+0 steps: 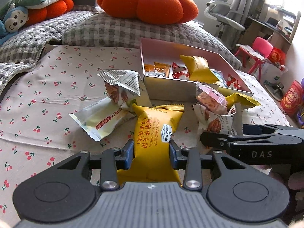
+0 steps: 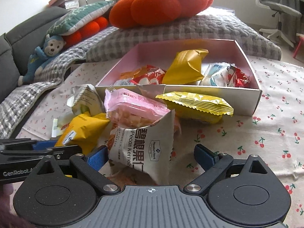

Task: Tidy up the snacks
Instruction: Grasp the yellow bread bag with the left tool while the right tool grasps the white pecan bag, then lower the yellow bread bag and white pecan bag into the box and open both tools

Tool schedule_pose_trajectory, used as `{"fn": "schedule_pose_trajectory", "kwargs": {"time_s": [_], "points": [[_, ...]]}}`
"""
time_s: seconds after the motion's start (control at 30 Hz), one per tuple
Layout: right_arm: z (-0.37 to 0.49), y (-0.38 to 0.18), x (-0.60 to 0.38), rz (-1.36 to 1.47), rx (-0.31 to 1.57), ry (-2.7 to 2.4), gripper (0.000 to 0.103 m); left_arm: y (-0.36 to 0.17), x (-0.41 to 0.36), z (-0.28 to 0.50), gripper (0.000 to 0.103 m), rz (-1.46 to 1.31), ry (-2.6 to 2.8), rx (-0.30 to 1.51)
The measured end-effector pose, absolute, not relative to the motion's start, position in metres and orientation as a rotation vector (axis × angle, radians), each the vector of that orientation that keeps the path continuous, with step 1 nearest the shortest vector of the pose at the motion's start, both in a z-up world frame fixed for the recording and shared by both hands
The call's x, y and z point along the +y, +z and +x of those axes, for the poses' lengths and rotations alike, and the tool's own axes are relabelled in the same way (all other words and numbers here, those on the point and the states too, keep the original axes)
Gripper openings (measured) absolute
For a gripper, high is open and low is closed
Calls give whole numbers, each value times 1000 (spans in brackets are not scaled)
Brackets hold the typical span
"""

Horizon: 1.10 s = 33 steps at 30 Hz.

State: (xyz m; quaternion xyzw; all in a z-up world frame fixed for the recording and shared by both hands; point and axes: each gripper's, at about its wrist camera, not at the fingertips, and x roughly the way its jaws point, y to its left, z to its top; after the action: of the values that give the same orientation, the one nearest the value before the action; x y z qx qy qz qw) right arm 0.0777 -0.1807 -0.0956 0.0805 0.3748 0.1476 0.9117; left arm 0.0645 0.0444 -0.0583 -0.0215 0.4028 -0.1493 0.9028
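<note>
My left gripper (image 1: 152, 152) is shut on a yellow waffle-sandwich packet (image 1: 153, 133), its blue pads pressing the packet's sides low on the cherry-print cloth. That packet (image 2: 81, 131) also shows in the right wrist view. My right gripper (image 2: 152, 157) stands open around a grey pecan-kernel packet (image 2: 144, 144), with a gap at the right pad. A pink packet (image 2: 136, 106) and a flat yellow packet (image 2: 197, 106) lie just behind it. Beyond them is the pink box (image 2: 245, 100) holding several snacks. A second pecan packet (image 1: 121, 89) and a pale green packet (image 1: 102, 121) lie left of the box (image 1: 171, 89).
An orange pumpkin cushion (image 1: 148, 1) rests on a grey checked blanket (image 1: 114, 30) behind the box. A blue monkey plush (image 2: 43, 57) leans at the far left. A grey office chair (image 1: 224, 15) and a red child's chair (image 1: 260, 49) stand off to the right.
</note>
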Motion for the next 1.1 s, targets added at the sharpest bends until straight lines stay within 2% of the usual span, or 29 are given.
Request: {"fn": "schedule_pose_trajectory", "kwargs": {"time_s": [0.07, 0.13, 0.17, 0.2, 0.43, 0.63, 1.1], "points": [[77, -95, -180, 152, 764, 306, 91, -59, 45, 66, 35, -46, -310, 835], [76, -94, -180, 156, 757, 329, 76, -59, 45, 67, 35, -47, -310, 838], [76, -93, -180, 159, 755, 337, 72, -59, 45, 67, 35, -46, -309, 838], [75, -91, -180, 161, 752, 347, 61, -59, 44, 67, 36, -44, -309, 839], [65, -87, -183, 134, 747, 365, 59, -62, 40, 73, 38, -38, -304, 870], [56, -82, -194, 136, 738, 363, 59, -59, 39, 72, 35, -45, -306, 867], [30, -56, -206, 130, 687, 464, 59, -27, 39, 65, 34, -117, -336, 801]]}}
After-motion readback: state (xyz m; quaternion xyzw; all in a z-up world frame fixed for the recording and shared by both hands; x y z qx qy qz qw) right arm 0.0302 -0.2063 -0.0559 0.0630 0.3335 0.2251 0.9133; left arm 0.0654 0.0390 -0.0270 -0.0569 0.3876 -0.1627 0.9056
